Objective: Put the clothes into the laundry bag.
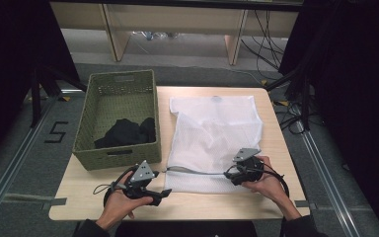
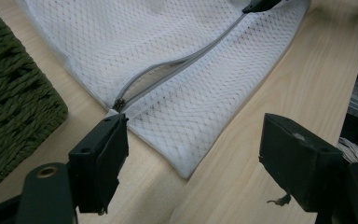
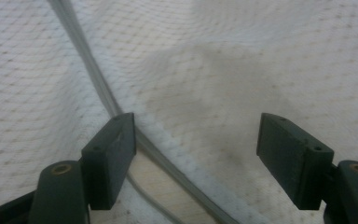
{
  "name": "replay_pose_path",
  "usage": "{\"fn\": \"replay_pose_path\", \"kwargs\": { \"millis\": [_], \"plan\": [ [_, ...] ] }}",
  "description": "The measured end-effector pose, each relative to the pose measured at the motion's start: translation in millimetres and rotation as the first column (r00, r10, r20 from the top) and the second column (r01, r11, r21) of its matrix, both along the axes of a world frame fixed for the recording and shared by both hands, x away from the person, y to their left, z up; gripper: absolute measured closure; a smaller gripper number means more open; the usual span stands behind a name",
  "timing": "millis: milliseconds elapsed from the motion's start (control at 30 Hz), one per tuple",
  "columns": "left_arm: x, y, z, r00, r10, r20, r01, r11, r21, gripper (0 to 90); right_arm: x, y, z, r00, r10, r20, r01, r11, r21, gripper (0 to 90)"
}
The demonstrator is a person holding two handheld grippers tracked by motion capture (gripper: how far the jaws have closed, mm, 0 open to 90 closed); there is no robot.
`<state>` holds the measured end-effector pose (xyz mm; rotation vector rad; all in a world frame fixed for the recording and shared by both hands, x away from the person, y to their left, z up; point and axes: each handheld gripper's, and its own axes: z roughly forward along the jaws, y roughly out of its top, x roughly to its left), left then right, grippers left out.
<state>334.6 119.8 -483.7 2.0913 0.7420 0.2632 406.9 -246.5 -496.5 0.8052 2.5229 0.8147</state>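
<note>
— Where's the white mesh laundry bag (image 1: 212, 140)?
— Flat on the pale wooden counter (image 1: 271, 128), beside the green woven basket (image 1: 119, 116). Close up, its grey zipper (image 2: 177, 67) gapes.
— The fingers?
— Left gripper (image 2: 191, 154) and right gripper (image 3: 196, 154) both spread, empty.

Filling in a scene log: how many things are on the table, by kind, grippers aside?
Woven basket: 1
White mesh laundry bag: 1
Dark clothing in the basket: 1 heap; I cannot tell how many pieces
Total: 3
</note>
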Motion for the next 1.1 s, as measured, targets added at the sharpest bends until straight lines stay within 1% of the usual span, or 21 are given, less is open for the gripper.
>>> {"fn": "replay_pose_path", "kwargs": {
  "millis": [67, 100, 200, 267, 367, 400, 433, 467, 500, 567, 600, 633, 667, 767, 833, 933, 967, 1000, 1033, 1067, 1100],
  "plan": [
    [0.9, -0.3, -0.5, 1.0, 0.006, 0.001, -0.006, 1.0, 0.002, 23.3, -1.1, 3.2, -1.0, 0.9998, 0.021, 0.001, -0.021, 1.0, -0.009, 28.0],
    [0.6, 0.2, -0.3, 1.0, 0.002, -0.001, -0.002, 0.9999, 0.016, 23.3, -2.0, 5.7, -2.3, 0.9991, 0.039, -0.016, -0.04, 0.999, -0.014, 26.5],
    [0.2, -0.1, -0.3, 1.0, 0.003, -0.001, -0.003, 0.9999, 0.015, 23.2, -3.4, 9.0, -3.5, 0.9979, 0.056, -0.032, -0.057, 0.998, -0.019, 26.4],
    [0.5, -0.5, -0.3, 1.0, -0.002, -0.005, 0.002, 0.9999, 0.014, 23.3, -3.5, 11.8, -3.3, 0.9974, 0.067, -0.026, -0.068, 0.997, -0.027, 26.4],
    [1.3, 0.1, -1.1, 0.9999, -0.009, 0.006, 0.008, 0.9994, 0.034, 23.2, 3.9, 15.2, -3.0, 0.9999, 0.015, -0.004, -0.016, 0.999, -0.047, 30.1],
    [1.3, 0.1, -1.1, 0.9999, -0.009, 0.006, 0.008, 0.9994, 0.034, 23.3, 3.9, 15.2, -3.0, 0.9999, 0.015, -0.004, -0.016, 0.999, -0.047, 30.1],
    [1.3, -0.5, -0.7, 1.0, 0.001, 0.0, -0.001, 0.9998, 0.018, 23.3, 10.6, 15.1, -1.8, 0.999, 0.02, 0.04, -0.017, 0.997, -0.069, 38.7],
    [1.3, -0.5, -0.7, 1.0, 0.001, 0.0, -0.001, 0.9998, 0.018, 23.3, 10.6, 15.1, -1.8, 0.999, 0.02, 0.04, -0.017, 0.997, -0.069, 38.7],
    [1.9, -0.4, -1.3, 1.0, -0.002, -0.001, 0.003, 0.9997, 0.024, 23.3, 14.6, 16.1, 0.1, 0.9973, 0.01, 0.073, -0.003, 0.995, -0.1, 47.3],
    [1.8, 0.0, -1.2, 1.0, -0.008, 0.004, 0.008, 0.9995, 0.03, 23.3, 16.1, 16.9, 1.1, 0.9961, 0.01, 0.087, -0.002, 0.996, -0.094, 51.5],
    [1.6, 0.2, -1.1, 1.0, -0.009, 0.005, 0.008, 0.9994, 0.033, 23.3, 17.8, 18.4, 2.0, 0.9962, 0.019, 0.085, -0.013, 0.997, -0.072, 53.7],
    [0.9, -0.6, -0.8, 1.0, -0.002, -0.002, 0.003, 0.9999, 0.015, 23.3, 19.7, 20.0, 2.7, 0.9962, 0.031, 0.081, -0.026, 0.997, -0.068, 56.1],
    [1.5, -0.3, -0.2, 1.0, -0.005, -0.006, 0.005, 0.9999, 0.015, 23.3, 19.3, 22.5, 2.3, 0.997, 0.019, 0.076, -0.014, 0.998, -0.064, 59.3],
    [1.1, 0.0, -0.1, 1.0, -0.004, 0.005, 0.003, 0.9996, 0.027, 23.4, 21.4, 28.5, 1.3, 0.9958, 0.055, 0.073, -0.051, 0.997, -0.061, 66.7],
    [1.2, 0.5, 0.4, 0.9999, -0.011, -0.004, 0.011, 0.9997, 0.022, 23.4, 22.5, 34.4, 0.0, 0.9966, 0.067, 0.049, -0.065, 0.997, -0.052, 74.7],
    [1.7, -1.3, 0.1, 1.0, 0.0, 0.009, 0.0, 1.0, -0.008, 23.5, 24.5, 35.3, -1.6, 0.9965, 0.063, 0.055, -0.06, 0.997, -0.054, 78.8],
    [1.8, 0.1, 0.6, 0.9999, -0.008, 0.01, 0.008, 0.9999, 0.011, 23.5, 25.6, 34.8, -0.8, 0.997, 0.052, 0.057, -0.049, 0.997, -0.054, 81.2],
    [1.1, -0.7, -0.3, 1.0, 0.004, -0.002, -0.004, 1.0, -0.008, 23.4, 26.5, 34.5, -0.9, 0.9966, 0.053, 0.063, -0.051, 0.998, -0.047, 82.4],
    [2.5, 0.8, 1.3, 0.9997, -0.026, 0.0, 0.026, 0.9991, -0.033, 23.3, 26.9, 34.2, 1.6, 0.9975, 0.051, 0.05, -0.049, 0.998, -0.029, 84.1],
    [2.5, 0.8, 1.3, 0.9997, -0.026, 0.0, 0.026, 0.9991, -0.033, 23.3, 26.9, 34.2, 1.6, 0.9975, 0.051, 0.05, -0.049, 0.998, -0.029, 84.1],
    [2.3, -0.3, 2.2, 0.9992, -0.01, -0.038, 0.006, 0.995, -0.099, 23.3, 26.5, 34.5, 1.2, 0.9973, 0.039, 0.063, -0.038, 0.999, -0.02, 84.8]
  ]
}}
